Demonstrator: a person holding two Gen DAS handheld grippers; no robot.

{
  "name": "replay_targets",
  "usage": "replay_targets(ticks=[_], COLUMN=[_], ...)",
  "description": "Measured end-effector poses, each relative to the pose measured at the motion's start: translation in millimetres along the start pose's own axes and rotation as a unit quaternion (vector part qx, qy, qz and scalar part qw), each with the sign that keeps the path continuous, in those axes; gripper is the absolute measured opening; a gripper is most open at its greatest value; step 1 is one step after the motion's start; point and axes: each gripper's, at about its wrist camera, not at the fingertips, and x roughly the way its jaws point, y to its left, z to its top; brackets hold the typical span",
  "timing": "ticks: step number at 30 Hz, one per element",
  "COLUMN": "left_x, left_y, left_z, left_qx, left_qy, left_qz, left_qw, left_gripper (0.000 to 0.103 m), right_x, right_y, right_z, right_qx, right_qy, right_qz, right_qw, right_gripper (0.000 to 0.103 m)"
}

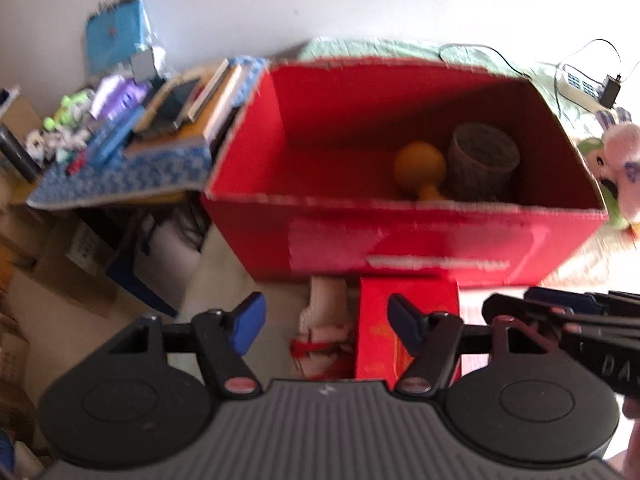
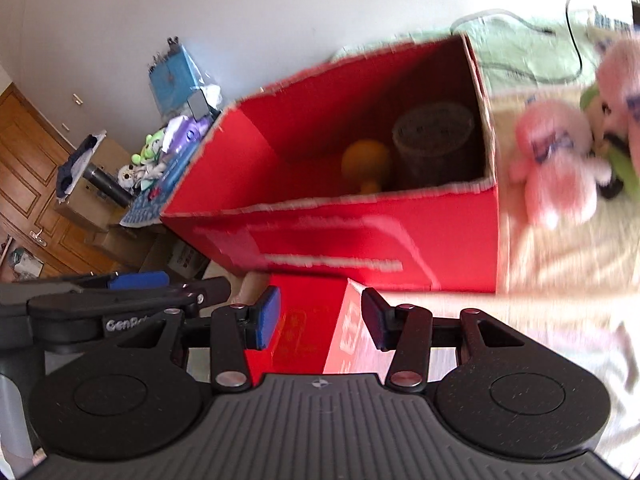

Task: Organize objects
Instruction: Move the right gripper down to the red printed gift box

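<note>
Left wrist view – box: a big red cardboard box [image 1: 400,236] stands open-topped on the bed, straight ahead.
Left wrist view – inside: an orange round toy [image 1: 420,168] and a woven grey basket [image 1: 482,162] sit side by side toward the right end.
Left wrist view – claw: the left gripper [image 1: 324,320] has its blue pads spread wide, gripping nothing; behind the gap lie a small red carton [image 1: 376,328] and a pale bundle tied with red cord [image 1: 324,328].
Left wrist view – only here: a stack of books [image 1: 192,116] on a blue patterned cloth, left of the box.
Right wrist view – box: the same red box [image 2: 340,240], seen from an angle.
Right wrist view – claw: the right gripper [image 2: 320,316] is spread open and empty, over the small red carton [image 2: 312,320].
Right wrist view – only here: a pink plush toy [image 2: 556,168] fully visible just right of the box – and a wooden door [image 2: 28,184] far left.
</note>
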Motion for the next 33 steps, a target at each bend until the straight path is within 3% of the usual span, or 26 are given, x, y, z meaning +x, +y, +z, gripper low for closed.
replay_targets(ticks=[7,17,25,33], left_x=[7,25,41,43], left_y=[4,-5,-9,-15], left_z=[-20,-29,-32,-28], left_qx=[0.000,0.017,0.028,0.061], left_qy=[0.019,0.043,0.062,0.056], left_qz=[-0.062,-0.129,-0.154,-0.147], left_qw=[0.9979,0.9906,0.9857,0.9857], left_gripper=[0.064,0.061,0.059,0.060], right_x=[9,28,46,49], right_y=[-15,-22,-29,-38], right_z=[-9,-12,-12,-12], right_qx=[0.041,0.071,0.097,0.128], right_qy=[0.029,0.065,0.093,0.098], right_qz=[0.007,0.014,0.018,0.029], right_qw=[0.999,0.995,0.991,0.986], right_gripper=[0.039,0.038,0.038,0.039])
